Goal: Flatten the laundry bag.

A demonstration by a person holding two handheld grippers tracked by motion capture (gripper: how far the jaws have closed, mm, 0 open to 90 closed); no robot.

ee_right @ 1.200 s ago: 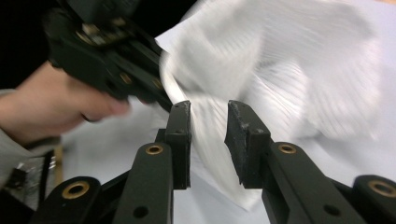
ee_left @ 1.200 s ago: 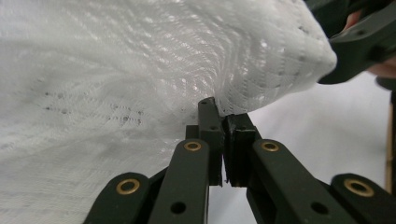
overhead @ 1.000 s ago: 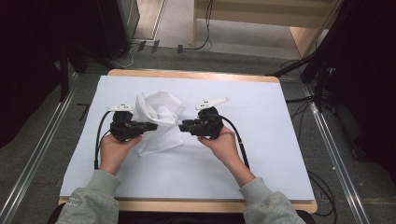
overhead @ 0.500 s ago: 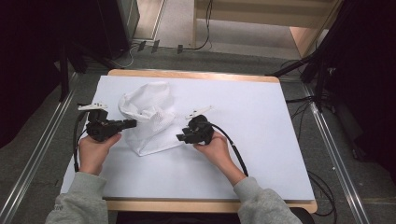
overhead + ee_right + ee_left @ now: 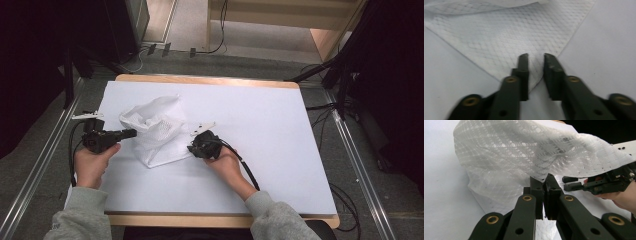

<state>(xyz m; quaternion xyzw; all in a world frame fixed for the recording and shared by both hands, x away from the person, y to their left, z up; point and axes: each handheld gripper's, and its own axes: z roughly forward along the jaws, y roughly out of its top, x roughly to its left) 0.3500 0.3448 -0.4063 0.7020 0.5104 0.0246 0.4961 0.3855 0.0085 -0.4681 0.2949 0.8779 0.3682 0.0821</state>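
— White-covered table point(image 5: 280, 150) with a wooden rim, grey floor around, dark curtains at both sides. Lying where, the cloth?

— Left of the middle of the sheet: white mesh cloth point(image 5: 160, 135), crumpled. Diamond-patterned open weave, thin enough to look through in the left gripper view. Upper part bunched and puffed, lower part spread flat with a pointed corner toward the person.

— Left gripper point(image 5: 131, 133)?

— Held level at the cloth's left side, pressed together on an edge of the mesh. Lifted there, draped over the tips like a small tent.

— Right gripper point(image 5: 191, 148)?

— At the flat lower right corner, tips down on the cloth. Just been closing, with that corner between. Clamped on a raised wrinkle of mesh, though seen with a narrow gap in the blurred right gripper view.

— Hard to make out?

— Whether a bag or a plain cloth: folds hiding any opening. Small dark specks on the lifted edge, too fine to name. Left sleeve cut off by the bottom of the high view, right gripper's body partly behind its hand point(image 5: 225, 162)
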